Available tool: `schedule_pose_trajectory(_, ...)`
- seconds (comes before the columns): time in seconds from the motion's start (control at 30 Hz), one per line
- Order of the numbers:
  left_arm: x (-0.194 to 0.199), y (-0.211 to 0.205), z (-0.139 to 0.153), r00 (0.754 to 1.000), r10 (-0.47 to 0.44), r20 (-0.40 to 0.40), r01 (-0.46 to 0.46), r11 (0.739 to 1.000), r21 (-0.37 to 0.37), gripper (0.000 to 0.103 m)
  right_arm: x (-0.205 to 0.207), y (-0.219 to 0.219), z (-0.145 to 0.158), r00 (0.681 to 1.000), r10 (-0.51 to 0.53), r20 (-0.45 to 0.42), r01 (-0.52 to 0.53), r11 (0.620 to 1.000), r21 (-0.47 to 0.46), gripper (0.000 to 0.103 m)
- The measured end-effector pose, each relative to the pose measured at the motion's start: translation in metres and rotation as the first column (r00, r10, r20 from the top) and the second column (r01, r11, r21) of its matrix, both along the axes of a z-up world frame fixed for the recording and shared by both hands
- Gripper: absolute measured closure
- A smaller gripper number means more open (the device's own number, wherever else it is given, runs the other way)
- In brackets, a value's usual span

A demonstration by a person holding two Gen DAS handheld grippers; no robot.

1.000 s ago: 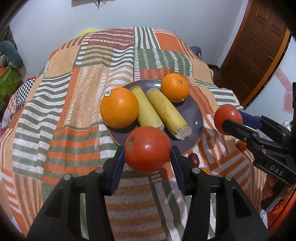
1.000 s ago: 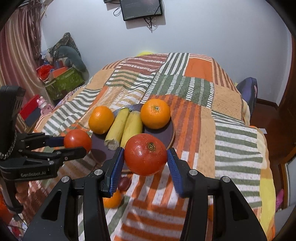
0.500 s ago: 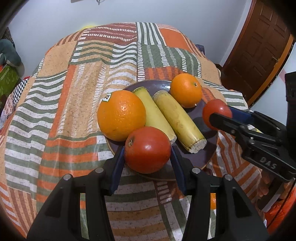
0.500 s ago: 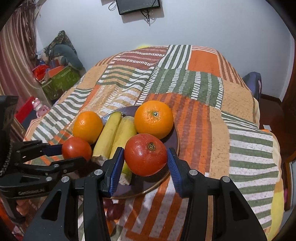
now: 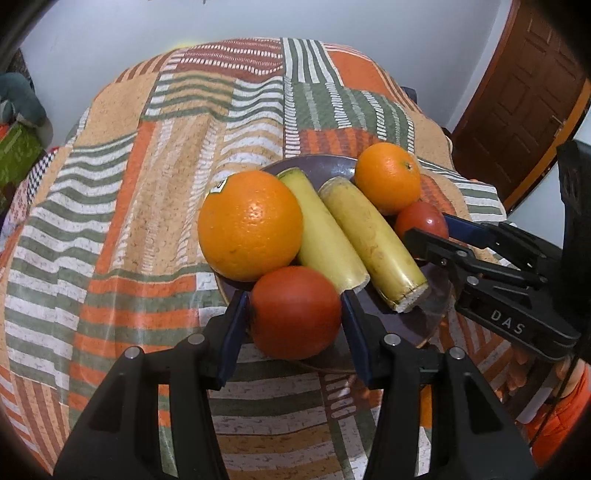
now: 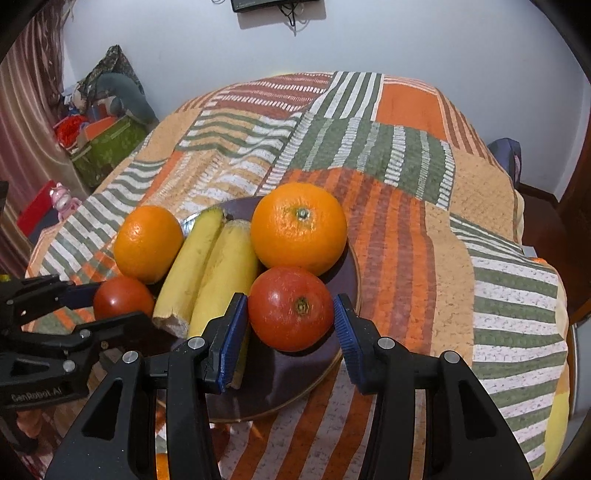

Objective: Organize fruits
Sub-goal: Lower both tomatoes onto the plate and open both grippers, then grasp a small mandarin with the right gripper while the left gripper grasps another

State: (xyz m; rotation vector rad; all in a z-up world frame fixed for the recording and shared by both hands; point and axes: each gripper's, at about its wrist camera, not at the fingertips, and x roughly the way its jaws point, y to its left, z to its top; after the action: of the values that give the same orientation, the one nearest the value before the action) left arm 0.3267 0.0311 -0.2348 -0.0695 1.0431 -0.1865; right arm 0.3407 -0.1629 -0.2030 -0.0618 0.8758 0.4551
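A dark purple plate (image 5: 436,295) (image 6: 291,376) on the patchwork cloth holds two oranges (image 5: 250,225) (image 5: 388,178) and two bananas (image 5: 369,240). My left gripper (image 5: 295,314) is shut on a red tomato (image 5: 295,312) at the plate's near left rim, against the big orange. My right gripper (image 6: 291,314) is shut on another red tomato (image 6: 291,308), low over the plate's right side next to the other orange (image 6: 299,228). Each gripper shows in the other's view, the right one (image 5: 424,227) and the left one (image 6: 122,301).
The striped patchwork cloth (image 5: 147,184) covers the whole surface and drops off at its edges. A brown door (image 5: 517,103) stands at the right. A green box and clutter (image 6: 107,144) lie by the wall on the left. A monitor (image 6: 273,3) hangs on the wall.
Both grippers have moved forward and down with their tomatoes, from beside the plate to over its rim and surface. Both stay shut.
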Motion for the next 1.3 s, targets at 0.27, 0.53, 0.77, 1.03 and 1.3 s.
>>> schedule_pose_trajectory(0.27, -0.008, 0.001, 0.013, 1.0, -0.001, 0.021, 0.001, 1.0, -0.014, 0.052, 0.0, -0.001, 0.003, 1.0, 0.003, -0.011, -0.003, 1.0, -0.002, 0.058)
schedule_pose_trajectory(0.53, -0.025, -0.001, 0.042, 0.997, 0.011, 0.075, -0.01, 1.0, -0.019, 0.052, -0.027, -0.018, 0.038, 0.997, -0.005, 0.076, 0.004, 1.0, 0.006, 0.055)
schedule_pose_trajectory(0.77, -0.052, -0.01, 0.068, 0.992, 0.005, 0.124, -0.004, 1.0, -0.004, 0.052, -0.064, -0.052, 0.066, 0.989, -0.035, 0.143, 0.038, 0.999, -0.017, 0.05)
schedule_pose_trajectory(1.03, -0.084, -0.029, 0.074, 0.993, -0.015, 0.115, 0.016, 1.0, -0.008, 0.048, -0.102, -0.091, 0.063, 0.989, -0.094, 0.118, 0.098, 0.995, -0.028, 0.049)
schedule_pose_trajectory(1.3, -0.098, -0.053, 0.063, 0.996, -0.053, 0.069, 0.053, 0.999, -0.002, 0.048, -0.117, -0.118, 0.036, 0.987, -0.152, 0.05, 0.154, 0.988, -0.027, 0.049)
